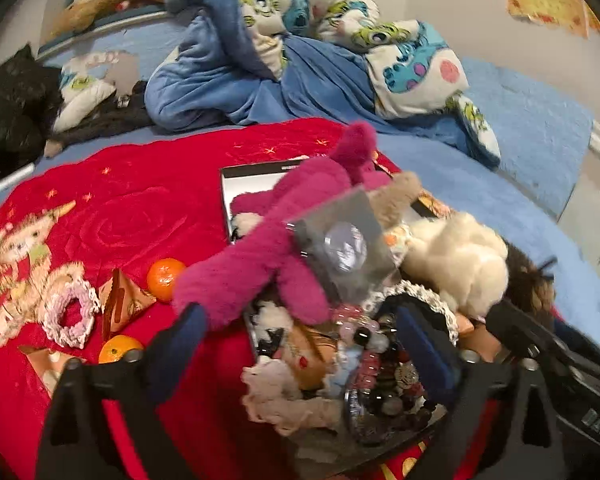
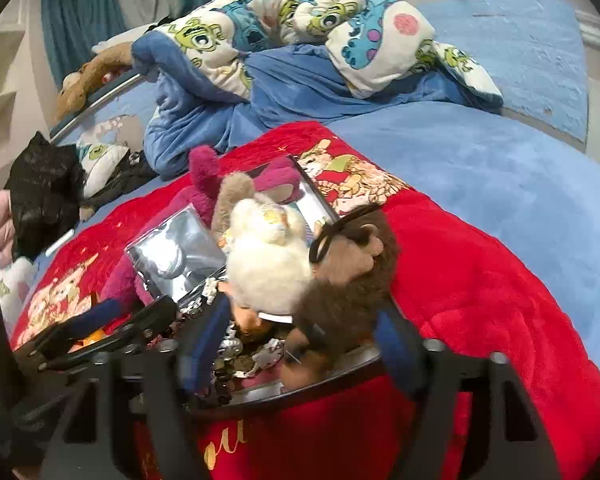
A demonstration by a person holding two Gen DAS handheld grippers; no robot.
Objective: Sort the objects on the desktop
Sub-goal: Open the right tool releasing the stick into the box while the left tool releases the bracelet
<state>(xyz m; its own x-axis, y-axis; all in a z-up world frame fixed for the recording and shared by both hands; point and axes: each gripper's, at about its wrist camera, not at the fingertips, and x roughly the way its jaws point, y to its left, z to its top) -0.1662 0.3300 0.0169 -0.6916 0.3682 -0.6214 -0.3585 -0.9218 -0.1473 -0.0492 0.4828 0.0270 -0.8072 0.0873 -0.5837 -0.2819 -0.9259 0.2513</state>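
On the red quilted blanket point(image 1: 140, 208), the shallow dark-rimmed box point(image 2: 260, 390) is heaped with a magenta plush toy point(image 1: 260, 256), a white fluffy toy point(image 2: 268, 264) and a brown monkey toy point(image 2: 352, 280), so the gathering step looks nearly done. Both the left gripper point(image 1: 300, 328) and right gripper point(image 2: 300, 340) stand wide open over it, holding nothing. Next, I judge, come the strays left of the box: the two small oranges point(image 1: 165, 278) and the pale crocheted scrunchie point(image 1: 70, 312)
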